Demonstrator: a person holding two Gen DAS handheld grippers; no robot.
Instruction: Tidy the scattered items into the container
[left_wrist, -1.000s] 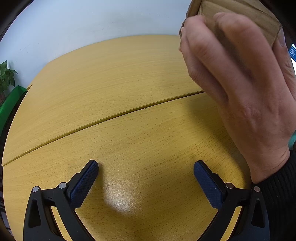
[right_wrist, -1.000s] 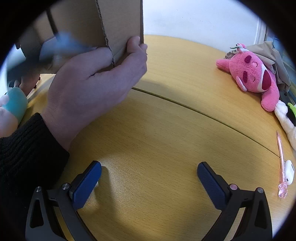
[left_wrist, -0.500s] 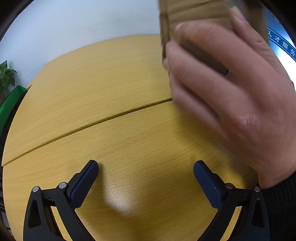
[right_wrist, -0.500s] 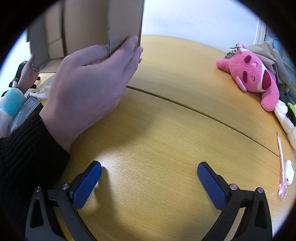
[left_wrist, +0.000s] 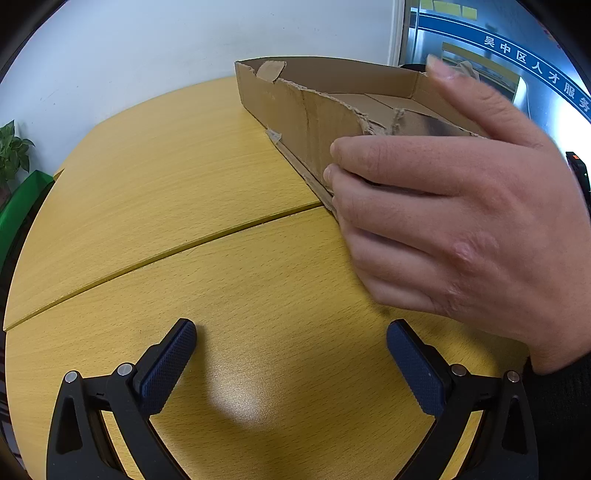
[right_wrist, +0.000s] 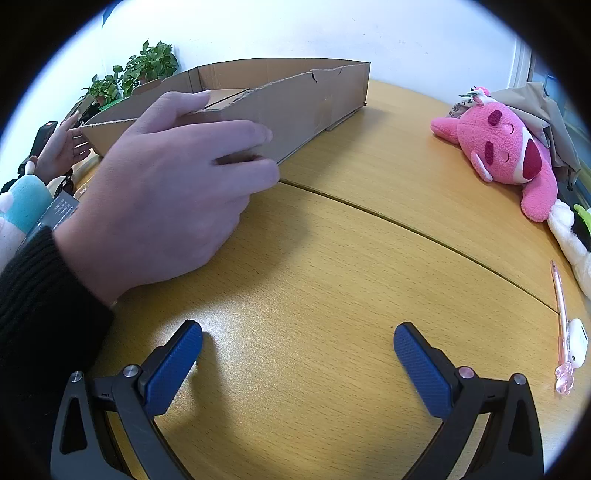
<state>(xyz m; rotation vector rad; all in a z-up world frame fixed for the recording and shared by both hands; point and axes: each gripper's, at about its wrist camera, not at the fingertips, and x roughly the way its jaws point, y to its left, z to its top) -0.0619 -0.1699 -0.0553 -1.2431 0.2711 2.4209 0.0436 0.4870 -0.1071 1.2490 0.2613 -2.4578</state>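
1. Two grippers, the left gripper (left_wrist: 291, 363) and the right gripper (right_wrist: 297, 363), have their fingers spread wide with nothing between them, low over the wooden surface (right_wrist: 332, 266).
2. We see a bare hand (right_wrist: 166, 206) gripping the near torn wall of the cardboard box (right_wrist: 295, 99), which sits on the surface ahead of both grippers; its long axis runs away from us.
3. To the far right lie the pink plush (right_wrist: 506, 151) and the pink pen (right_wrist: 561, 321), so we judge our right gripper is nearer. The pen points away from us.
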